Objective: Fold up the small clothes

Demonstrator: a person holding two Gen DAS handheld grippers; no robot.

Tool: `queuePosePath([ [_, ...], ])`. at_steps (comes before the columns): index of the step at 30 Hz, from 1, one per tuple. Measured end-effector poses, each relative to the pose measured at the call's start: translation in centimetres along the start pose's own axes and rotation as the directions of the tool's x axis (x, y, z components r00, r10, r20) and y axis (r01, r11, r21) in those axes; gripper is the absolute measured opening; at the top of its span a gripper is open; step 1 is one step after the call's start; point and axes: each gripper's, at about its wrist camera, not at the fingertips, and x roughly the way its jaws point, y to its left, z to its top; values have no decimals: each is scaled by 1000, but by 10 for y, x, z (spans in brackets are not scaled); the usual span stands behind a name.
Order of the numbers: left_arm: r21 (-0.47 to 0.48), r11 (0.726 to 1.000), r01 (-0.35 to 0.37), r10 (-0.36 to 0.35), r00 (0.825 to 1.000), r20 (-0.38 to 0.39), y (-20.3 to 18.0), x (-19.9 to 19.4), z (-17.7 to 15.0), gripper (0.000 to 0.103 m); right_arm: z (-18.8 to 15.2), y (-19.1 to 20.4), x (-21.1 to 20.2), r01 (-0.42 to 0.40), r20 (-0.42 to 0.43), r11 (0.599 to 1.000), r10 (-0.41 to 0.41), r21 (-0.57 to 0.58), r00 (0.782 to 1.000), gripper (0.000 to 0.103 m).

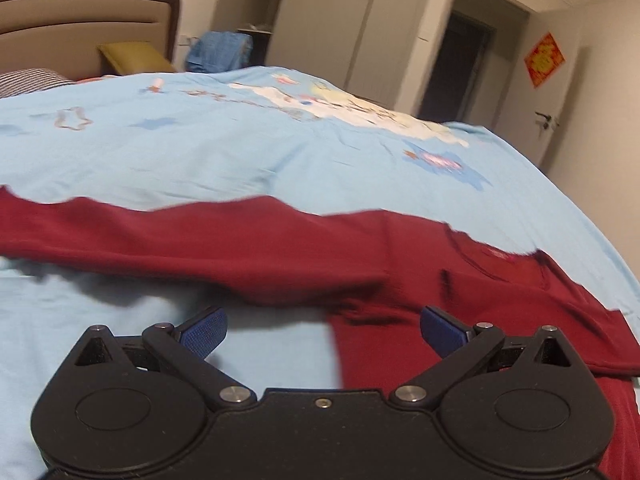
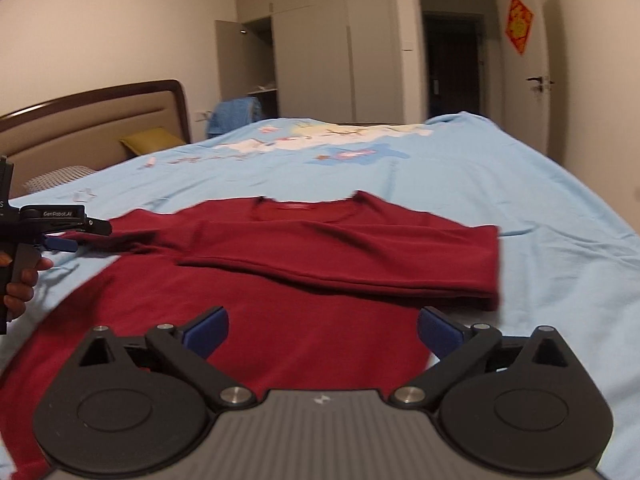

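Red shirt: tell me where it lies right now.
The red shirt lies spread on the light blue bedsheet, directly ahead of the open right tongs, collar toward the wardrobe, one sleeve folded across its chest.

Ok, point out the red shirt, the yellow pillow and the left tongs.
red shirt [image 2: 304,344]: right wrist view, front panel.
yellow pillow [image 2: 154,139]: right wrist view, top face.
left tongs [image 1: 322,330]: left wrist view, gap between its blue tips.
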Motion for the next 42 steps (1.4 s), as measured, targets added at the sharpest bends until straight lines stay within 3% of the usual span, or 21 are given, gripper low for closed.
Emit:
queuePosePath([
  [5, -73, 986, -153, 156, 987, 32, 68, -31, 8, 102, -12, 32, 10, -77, -28, 997, 77, 5, 997, 103],
  [7, -132, 968, -214, 219, 975, 23, 96, -36, 11, 102, -19, 42, 15, -94, -47, 995, 95, 26, 994, 103],
  [11, -282, 919, -277, 277, 960, -40, 154, -37, 17, 102, -36, 56, 24, -94, -81, 994, 98, 59, 992, 103],
  [15, -457, 859, -233, 234, 971, -55, 196, -32, 23, 102, -52, 67, 27, -54, -90, 999, 54, -2, 995, 103],
  [19, -556, 810, -185, 201, 979, -33, 209, -22, 30, 102, -56, 72, 26, -42, -86, 999, 40, -19, 995, 103],
  [23, -660, 728, -187, 230, 973, -21, 222, -7, 34, 100, -58, 71, 27, -41, -90, 999, 40, -16, 995, 103],
  [26, -714, 665, -217, 284, 958, -27, 232, -1, 36, 83, -59, 73, 28, -35, -90, 999, 32, -27, 995, 103],
  [28, -740, 629, -240, 314, 949, -41, 238, 3, 37, 58, -60, 74, 28, -31, -91, 999, 28, -32, 996, 103],
  [31, -774, 586, -240, 330, 943, -43, 249, 5, 34, 31, -61, 74, 28, -29, -89, 999, 26, -35, 996, 103],
  [34, -757, 616, -216, 318, 948, -11, 251, 5, 33, 15, -61, 74, 29, -28, -87, 999, 25, -33, 996, 103],
  [38, -698, 689, -196, 321, 946, 51, 240, 1, 39, 9, -61, 75, 29, -27, -85, 999, 24, -34, 996, 103],
  [42, -648, 743, -166, 312, 943, 115, 223, -5, 55, 7, -61, 73, 28, -32, -80, 999, 30, -27, 996, 103],
])
